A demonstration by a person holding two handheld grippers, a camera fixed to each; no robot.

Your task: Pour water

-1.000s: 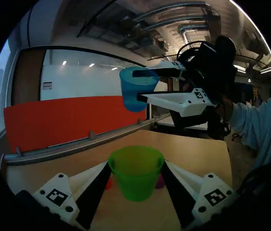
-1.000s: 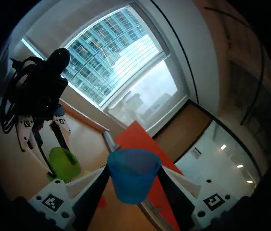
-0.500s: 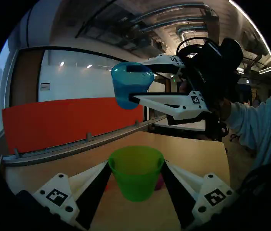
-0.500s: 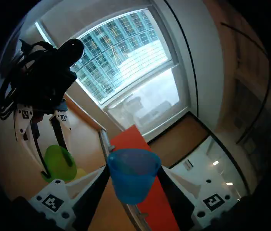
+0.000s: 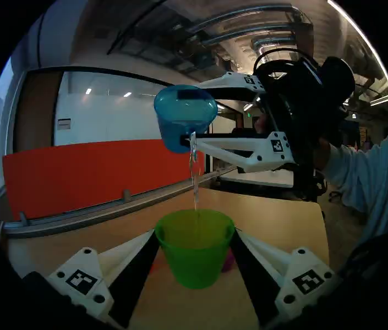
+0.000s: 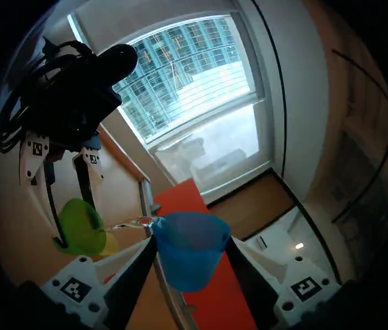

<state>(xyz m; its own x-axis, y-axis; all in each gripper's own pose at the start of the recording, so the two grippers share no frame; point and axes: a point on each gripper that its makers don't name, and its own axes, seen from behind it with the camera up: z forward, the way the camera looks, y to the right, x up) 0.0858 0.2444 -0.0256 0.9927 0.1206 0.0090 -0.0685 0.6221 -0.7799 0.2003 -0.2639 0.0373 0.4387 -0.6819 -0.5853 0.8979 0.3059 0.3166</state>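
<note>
Water (image 5: 195, 181): a thin stream, seen falling from the lowered lip of the blue cup (image 5: 185, 117) into the open mouth of the green cup (image 5: 195, 264) directly beneath. Blue cup: translucent, tipped toward the green cup and held in the air well above the table (image 5: 282, 214); it is clamped between the two fingers of the right gripper (image 6: 191, 245), whose jaws are drawn in to the cup's width and pressed on its sides. Green cup: upright, low over the tabletop, though whether it rests on the wood cannot be told; it is gripped at both sides by the left gripper (image 5: 195, 237), with the jaws likewise narrowed to the cup's width. In the right gripper view the stream is shown arcing from the blue rim toward the green cup, which is seen farther off between the white fingers that hold it. Sleeve (image 5: 364, 176): light-coloured, seen behind the right gripper's dark body. Surroundings: an orange wall panel (image 5: 83, 170) beyond the table's far edge, a metal rail (image 5: 111, 203) along that edge, ceiling ducts (image 5: 238, 27) overhead, and a large window (image 6: 194, 82) facing a tall glazed building.
</note>
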